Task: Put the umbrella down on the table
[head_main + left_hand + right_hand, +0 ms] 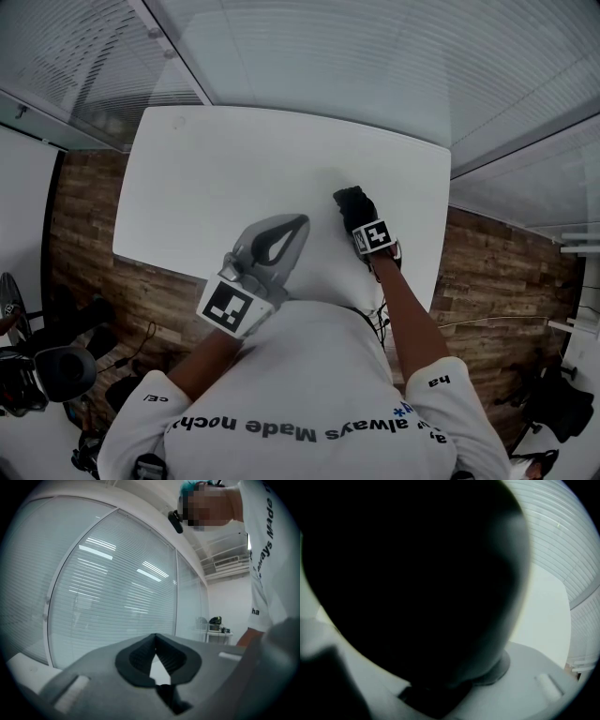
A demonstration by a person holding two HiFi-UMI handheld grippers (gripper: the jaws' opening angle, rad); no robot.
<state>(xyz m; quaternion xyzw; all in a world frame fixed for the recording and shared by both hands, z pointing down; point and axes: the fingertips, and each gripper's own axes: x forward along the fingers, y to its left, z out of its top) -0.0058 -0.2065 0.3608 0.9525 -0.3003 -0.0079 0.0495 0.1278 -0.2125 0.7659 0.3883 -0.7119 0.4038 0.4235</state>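
Observation:
A black folded umbrella sits at the right-hand near part of the white table, under the tip of my right gripper, which points steeply down at it. In the right gripper view the umbrella is a dark mass that fills most of the picture and spans the space between the grey jaws; whether the pads press on it is hidden. My left gripper hovers level over the table's near edge. Its jaws meet at the tips with nothing between them.
Glass walls with white blinds run behind and beside the table. Wood floor shows to the left and right. Dark gear and a chair stand at the lower left, and cables hang by the table's near right corner.

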